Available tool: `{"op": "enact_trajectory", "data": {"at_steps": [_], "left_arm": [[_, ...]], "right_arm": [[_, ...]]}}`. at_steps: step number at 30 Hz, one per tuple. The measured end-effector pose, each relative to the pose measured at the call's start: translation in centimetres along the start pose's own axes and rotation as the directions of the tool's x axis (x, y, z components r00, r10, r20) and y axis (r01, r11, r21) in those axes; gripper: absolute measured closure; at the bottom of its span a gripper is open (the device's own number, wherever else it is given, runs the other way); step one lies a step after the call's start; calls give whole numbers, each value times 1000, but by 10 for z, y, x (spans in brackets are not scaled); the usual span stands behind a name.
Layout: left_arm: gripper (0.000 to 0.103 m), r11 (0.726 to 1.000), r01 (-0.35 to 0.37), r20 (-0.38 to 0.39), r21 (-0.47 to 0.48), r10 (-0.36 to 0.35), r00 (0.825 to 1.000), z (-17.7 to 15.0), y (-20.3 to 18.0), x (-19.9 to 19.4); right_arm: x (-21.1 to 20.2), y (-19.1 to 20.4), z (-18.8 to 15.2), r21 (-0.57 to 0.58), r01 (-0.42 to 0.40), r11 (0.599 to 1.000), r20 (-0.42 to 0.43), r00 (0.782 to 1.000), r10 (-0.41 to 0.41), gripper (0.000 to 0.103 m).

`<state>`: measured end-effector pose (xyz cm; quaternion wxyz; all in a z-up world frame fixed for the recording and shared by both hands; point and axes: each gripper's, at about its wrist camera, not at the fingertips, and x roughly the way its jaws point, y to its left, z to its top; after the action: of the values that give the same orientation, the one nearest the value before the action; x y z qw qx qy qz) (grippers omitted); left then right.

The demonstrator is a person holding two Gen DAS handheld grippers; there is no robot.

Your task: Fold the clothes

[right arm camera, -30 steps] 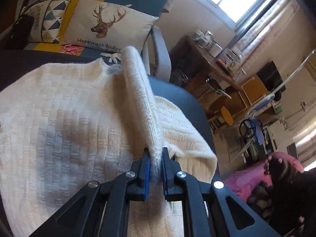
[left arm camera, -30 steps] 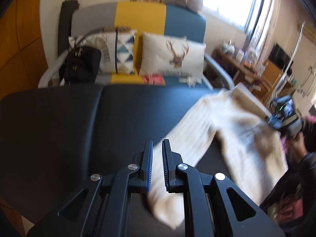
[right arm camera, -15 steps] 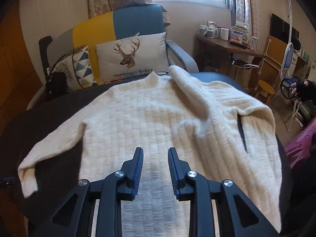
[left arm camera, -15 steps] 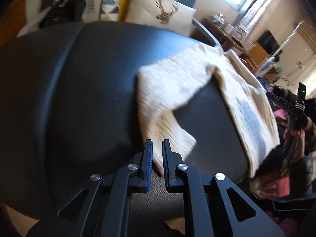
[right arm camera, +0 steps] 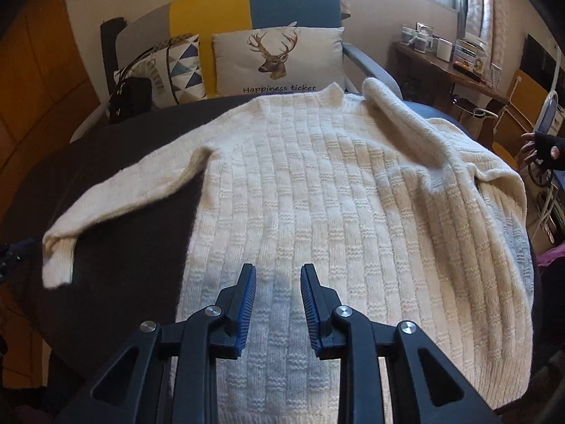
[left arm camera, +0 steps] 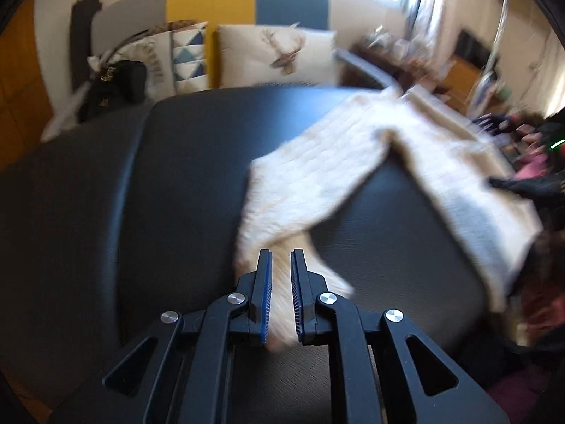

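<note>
Cream sweater (right arm camera: 317, 190) lies flat mid-frame on the black table (right arm camera: 116, 162), bare at left. Left gripper (left arm camera: 280, 265) pinches the sleeve cuff (left arm camera: 282, 304); right gripper (right arm camera: 278, 275), empty and parted, has dropped its fold

sweater (right arm camera: 339, 190): cream knit cloth, chunky basket-weave ribbing, soft and fuzzy, matt
sleeve cuff (left arm camera: 282, 296): same woolly knit, blurred in the left wrist view
table top (left arm camera: 148, 190): dark, faintly grained covering, low sheen, looks like leatherette
left gripper (left arm camera: 281, 295): matt black plastic, bright metal rivets
pads (right arm camera: 247, 304): blue, finely ridged
deer cushion (right arm camera: 279, 60): smooth pale woven cloth, printed
handbag (right arm camera: 129, 100): black, slight gloss
wall panel (right arm camera: 39, 70): orange-brown wood, smooth
</note>
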<state>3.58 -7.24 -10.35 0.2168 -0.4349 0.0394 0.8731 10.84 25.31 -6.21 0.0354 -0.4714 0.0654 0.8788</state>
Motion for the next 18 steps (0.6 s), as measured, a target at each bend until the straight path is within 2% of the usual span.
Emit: {"op": "enact_trajectory", "data": {"at_steps": [2, 3, 4, 5, 6, 7, 9, 11, 12, 15, 17, 18], "left_arm": [[90, 996, 78, 9, -48, -78, 997, 2, 7, -14], [84, 995, 84, 25, -61, -82, 996, 5, 7, -19], [64, 997, 54, 44, -56, -51, 998, 7, 5, -22], [54, 999, 3, 67, -45, 0, 998, 7, 3, -23], [54, 998, -51, 92, -33, 54, 994, 8, 1, -23], [54, 997, -64, 91, -41, 68, 994, 9, 1, -20], [52, 994, 16, 62, -105, -9, 998, 9, 9, -13], [39, 984, 66, 39, -167, -60, 997, 11, 18, -3], [39, 976, 88, 29, -198, -84, 996, 11, 22, 2], [39, 982, 49, 4, -182, -49, 999, 10, 21, 16], [39, 992, -4, -1, -126, 4, 1000, 13, 19, 25], [39, 995, -24, -29, -97, 21, 999, 14, 18, 31]], "right_arm": [[8, 0, -4, 2, -8, 1000, -23, 1000, 8, 77], [11, -2, -6, 8, -14, 1000, -32, 999, 14, 77], [14, 0, -7, 10, -22, 1000, -40, 999, 22, 77], [17, 2, -7, 10, -30, 999, -46, 998, 31, 77], [18, 4, -7, 5, -39, 999, -50, 998, 39, 77], [19, 6, -7, -1, -46, 999, -52, 998, 46, 77], [16, 9, -6, -18, -46, 999, -41, 998, 46, 77], [12, 9, -7, -24, -40, 999, -29, 999, 40, 77], [10, 9, -7, -24, -39, 999, -23, 999, 38, 77], [5, 5, -11, 1, -46, 999, -11, 999, 46, 77], [4, 0, -15, 11, -41, 999, -16, 999, 41, 77], [3, 0, -17, 11, -33, 999, -17, 999, 33, 77]]}}
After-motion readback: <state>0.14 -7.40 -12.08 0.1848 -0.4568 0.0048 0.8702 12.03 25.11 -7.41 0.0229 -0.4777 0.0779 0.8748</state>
